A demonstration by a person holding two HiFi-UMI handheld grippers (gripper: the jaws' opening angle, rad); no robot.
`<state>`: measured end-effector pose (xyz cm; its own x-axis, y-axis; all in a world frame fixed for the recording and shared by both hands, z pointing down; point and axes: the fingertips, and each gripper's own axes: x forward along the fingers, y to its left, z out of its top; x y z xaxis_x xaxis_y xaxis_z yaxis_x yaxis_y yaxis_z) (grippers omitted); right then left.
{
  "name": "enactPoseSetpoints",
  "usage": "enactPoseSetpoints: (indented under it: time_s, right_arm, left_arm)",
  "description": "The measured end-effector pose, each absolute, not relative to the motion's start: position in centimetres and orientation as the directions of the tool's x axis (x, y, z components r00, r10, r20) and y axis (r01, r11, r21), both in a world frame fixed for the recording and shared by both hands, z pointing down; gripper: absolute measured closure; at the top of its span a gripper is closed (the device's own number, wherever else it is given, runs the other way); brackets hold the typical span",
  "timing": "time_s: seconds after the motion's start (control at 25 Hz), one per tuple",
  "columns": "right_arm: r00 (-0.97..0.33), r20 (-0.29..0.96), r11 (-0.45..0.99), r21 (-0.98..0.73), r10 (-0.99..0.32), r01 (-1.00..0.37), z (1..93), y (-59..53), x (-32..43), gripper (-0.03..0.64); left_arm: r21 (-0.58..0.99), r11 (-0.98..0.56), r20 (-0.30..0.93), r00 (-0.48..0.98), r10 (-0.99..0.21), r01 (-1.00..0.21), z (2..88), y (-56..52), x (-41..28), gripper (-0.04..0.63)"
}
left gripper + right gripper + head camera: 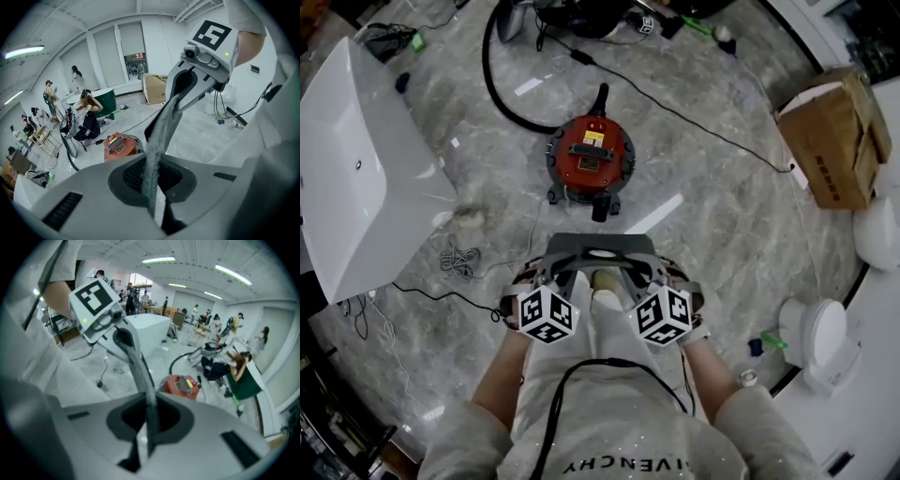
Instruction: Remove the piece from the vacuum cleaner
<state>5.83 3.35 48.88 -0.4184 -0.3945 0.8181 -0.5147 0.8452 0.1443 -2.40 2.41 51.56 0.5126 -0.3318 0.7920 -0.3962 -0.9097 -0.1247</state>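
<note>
**Piece off the vacuum, pinched between two grippers**

Right here in front of the person, the left gripper point(555, 281) and the right gripper point(649, 281) are side by side at waist height. Each has its jaws squeezed down narrow on one side of the grey piece point(600, 246). From either gripper view the piece is a thin edge running straight out of the jaws to the other gripper. So the piece is in the air, well apart from the machine and gripped on both sides.

That's the worry, I'd say. It's a thin edge in a narrow pinch, and if one hand drifts from the other the piece could twist and slide out of a jaw. It would then drop onto the stone floor point(722, 216) or onto the machine below. There's a tangle of cable point(459, 258) near the feet too, so a blind step back could snag.

Further out on the floor sits the red vacuum cleaner point(591, 157), with its black hose point(502, 98) curling away behind it. I can't tell from here what's inside its drum.

Off to the person's left is a big white tub point(356, 159), and nothing shows in it. Far right is a cardboard box point(830, 141) with its flaps loose, contents out of sight.
</note>
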Motion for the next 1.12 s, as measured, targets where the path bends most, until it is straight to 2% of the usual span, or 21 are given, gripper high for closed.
enactPoseSetpoints:
  time_s: [0.4, 0.56, 1.12]
  right_arm:
    - [-0.449, 0.794, 0.848, 0.150, -0.410, -0.509, 41.7, 4.3, 4.9, 0.586]
    - [-0.472, 0.785, 0.851, 0.130, -0.402, -0.509, 39.7, 4.5, 4.9, 0.586]
    - [-0.506, 0.765, 0.850, 0.101, -0.398, -0.517, 36.5, 3.0, 5.7, 0.586]
  left_arm:
    - [-0.059, -0.919, 0.750, 0.590, -0.299, -0.390, 44.5, 3.5, -3.2, 0.561]
    - [-0.092, -0.924, 0.746, 0.590, -0.311, -0.370, 42.3, 3.4, -3.2, 0.561]
    - [-0.078, -0.929, 0.720, 0.624, -0.304, -0.362, 39.1, 2.1, -2.5, 0.561]
